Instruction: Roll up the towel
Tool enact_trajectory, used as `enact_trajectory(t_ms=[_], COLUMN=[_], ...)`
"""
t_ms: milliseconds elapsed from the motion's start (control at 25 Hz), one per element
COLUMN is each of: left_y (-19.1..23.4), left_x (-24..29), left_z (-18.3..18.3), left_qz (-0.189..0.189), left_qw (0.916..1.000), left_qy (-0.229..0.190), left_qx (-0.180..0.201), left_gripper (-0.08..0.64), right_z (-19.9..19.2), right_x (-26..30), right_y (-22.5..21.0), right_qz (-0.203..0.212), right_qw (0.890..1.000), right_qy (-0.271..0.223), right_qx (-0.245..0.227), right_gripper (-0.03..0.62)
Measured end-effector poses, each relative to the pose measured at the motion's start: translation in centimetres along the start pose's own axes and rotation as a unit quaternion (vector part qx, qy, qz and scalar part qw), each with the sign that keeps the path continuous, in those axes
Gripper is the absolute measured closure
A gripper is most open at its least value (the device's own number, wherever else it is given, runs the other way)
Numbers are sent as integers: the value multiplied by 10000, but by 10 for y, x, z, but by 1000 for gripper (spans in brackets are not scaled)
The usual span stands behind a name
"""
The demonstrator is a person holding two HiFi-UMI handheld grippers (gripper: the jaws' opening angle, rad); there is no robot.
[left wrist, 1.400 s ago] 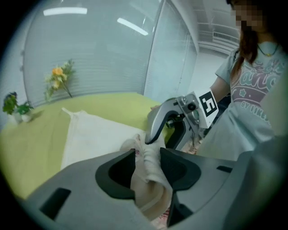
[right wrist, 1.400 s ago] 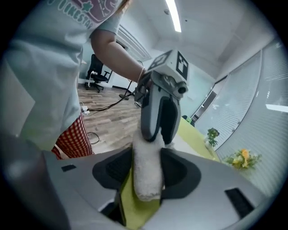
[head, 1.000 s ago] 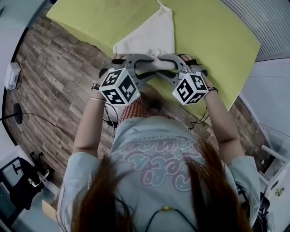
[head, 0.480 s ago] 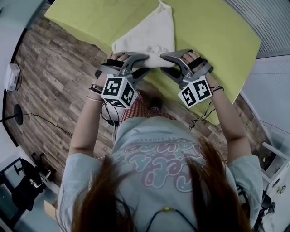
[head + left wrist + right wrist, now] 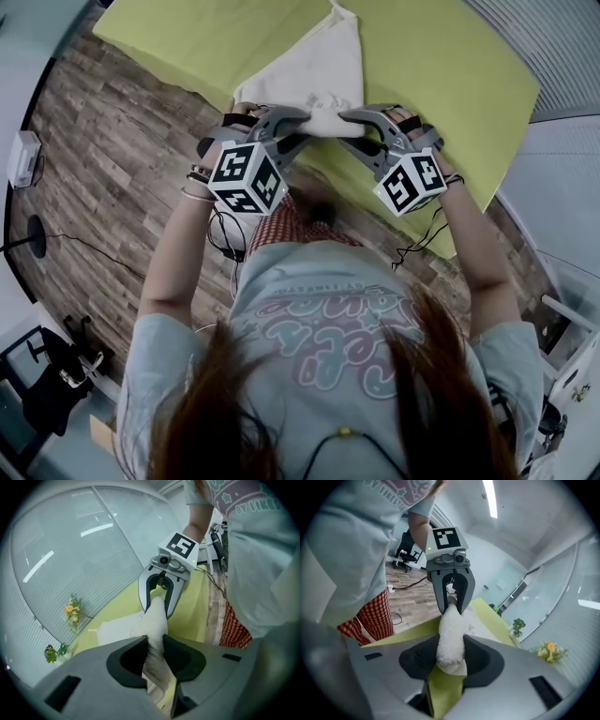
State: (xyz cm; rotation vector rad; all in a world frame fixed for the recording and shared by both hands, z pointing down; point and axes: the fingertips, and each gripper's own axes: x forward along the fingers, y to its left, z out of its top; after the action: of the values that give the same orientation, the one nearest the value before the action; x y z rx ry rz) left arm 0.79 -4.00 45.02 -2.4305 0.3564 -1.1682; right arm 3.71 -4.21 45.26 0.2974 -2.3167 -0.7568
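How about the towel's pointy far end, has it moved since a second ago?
No. The towel keeps its pointy far end at the same spot on the green table cover as before.

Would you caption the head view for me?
Left gripper and right gripper, jaws closing on the rolled edge of the towel atop a green surface.

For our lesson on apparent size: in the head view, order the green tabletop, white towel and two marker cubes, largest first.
1. green tabletop
2. white towel
3. left marker cube and right marker cube: nearly alike, so not ranked.
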Motion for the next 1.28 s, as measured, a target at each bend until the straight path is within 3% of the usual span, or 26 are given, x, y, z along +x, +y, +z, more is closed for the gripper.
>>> enact_trajectory(t_ms=[200, 320, 440, 600, 680, 760, 840, 880, 960, 1040, 1120, 1200, 1280], left_y=[-12, -17, -10, 13, 23, 28, 29, 30, 31, 31, 30, 30, 31], left_x=[-28, -29, -21, -16, -9, -3, 1, 3, 5, 7, 8, 9, 9], left_z=[18, 15, 7, 0, -4, -7, -10, -10, -10, -10, -11, -12, -11], left_qz=[-627, -1225, -1748, -2216, -2247, -2217, -2172, -2140, -2094, -2100, -2123, -2140, -2150], left_qw=[9967, 9861, 9719, 9511, 9502, 9525, 9538, 9545, 9560, 9568, 9575, 9578, 9584], left_qy=[-152, -213, -99, 18, 165, 305, 378, 395, 423, 469, 519, 546, 541], left_qx=[-501, -1100, -1576, -2150, -2152, -2066, -2042, -2037, -2013, -1956, -1883, -1839, -1798], left_gripper=[469, 469, 469, 469, 468, 468, 468, 468, 468, 468, 469, 468, 468], right_z=[25, 27, 20, 14, 8, 4, 1, 0, 0, 6, 19, 34, 38], right_x=[-22, -23, -14, -4, 1, 5, 7, 6, 0, -11, -17, -14, -4], right_y=[8, 12, 9, -11, -20, -26, -30, -33, -43, -48, -41, -26, -15], right_qz=[781, 1370, 1954, 2531, 2659, 2641, 2483, 2288, 1626, 977, 767, 830, 754], right_qw=[9926, 9784, 9526, 9072, 8901, 8844, 8872, 8938, 9198, 9508, 9759, 9906, 9963], right_qy=[-169, -174, -109, -202, -207, -223, -302, -373, -522, -487, -236, -32, 96], right_qx=[914, 1538, 2330, 3354, 3697, 3843, 3877, 3839, 3533, 2900, 2028, 1084, 410], right_gripper=[449, 449, 449, 445, 438, 428, 415, 403, 350, 341, 329, 305, 299])
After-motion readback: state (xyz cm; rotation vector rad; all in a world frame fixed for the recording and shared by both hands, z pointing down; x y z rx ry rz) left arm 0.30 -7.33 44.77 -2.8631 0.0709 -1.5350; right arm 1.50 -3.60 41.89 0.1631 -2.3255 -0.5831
